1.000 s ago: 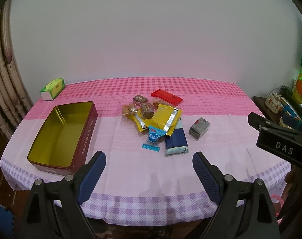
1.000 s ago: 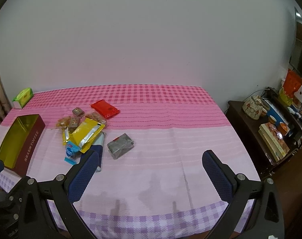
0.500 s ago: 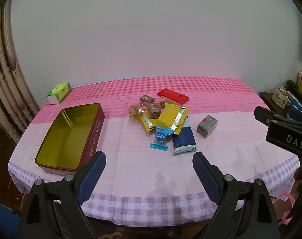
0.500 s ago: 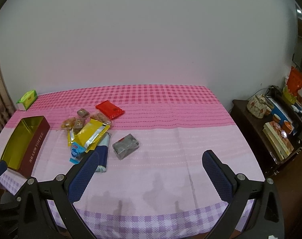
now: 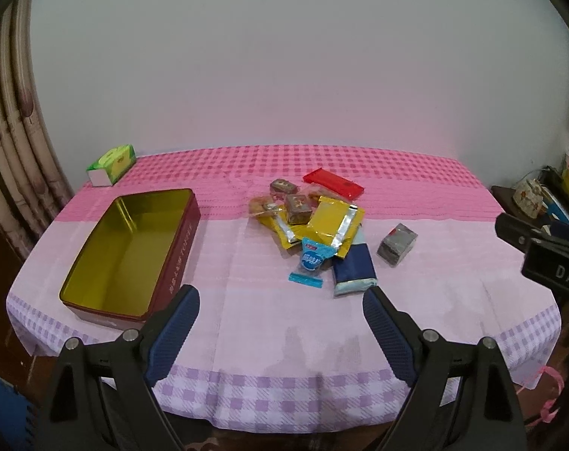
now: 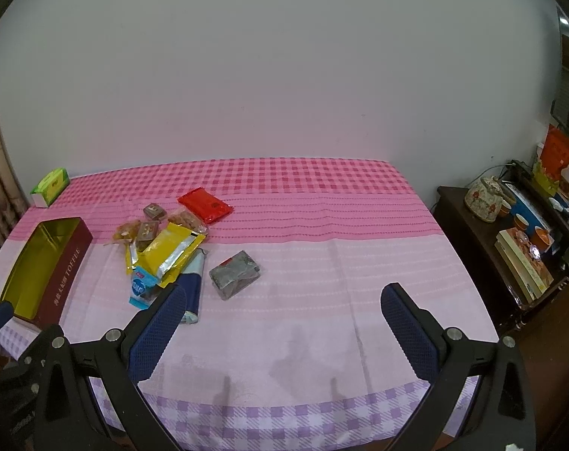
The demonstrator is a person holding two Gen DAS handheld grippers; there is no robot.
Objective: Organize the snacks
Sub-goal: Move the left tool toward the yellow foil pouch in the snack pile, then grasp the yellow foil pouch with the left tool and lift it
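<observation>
A heap of snack packets lies mid-table: a yellow foil pouch (image 5: 331,225) (image 6: 171,253), a red packet (image 5: 332,182) (image 6: 205,205), a navy bar (image 5: 354,268) (image 6: 192,289), a light-blue candy (image 5: 310,261) (image 6: 139,287), small brown cubes (image 5: 297,206) (image 6: 147,230) and a grey foil packet (image 5: 397,244) (image 6: 235,274) set apart to the right. An open maroon toffee tin (image 5: 179,248) (image 6: 64,274) with a gold inside stands empty at the left. My left gripper (image 5: 280,312) and right gripper (image 6: 284,308) hover open over the table's near edge, holding nothing.
A green tissue box (image 5: 112,164) (image 6: 49,186) sits at the far left corner. The pink checked tablecloth (image 5: 247,338) hangs over the near edge. A dark side cabinet (image 6: 510,263) with a teapot, books and cups stands to the right. Curtains (image 5: 10,173) hang at the left.
Both cameras have swung a little to the left and drawn nearer, so the tin and snack heap sit further right in each view. Nothing on the table moved; both grippers stayed open.
</observation>
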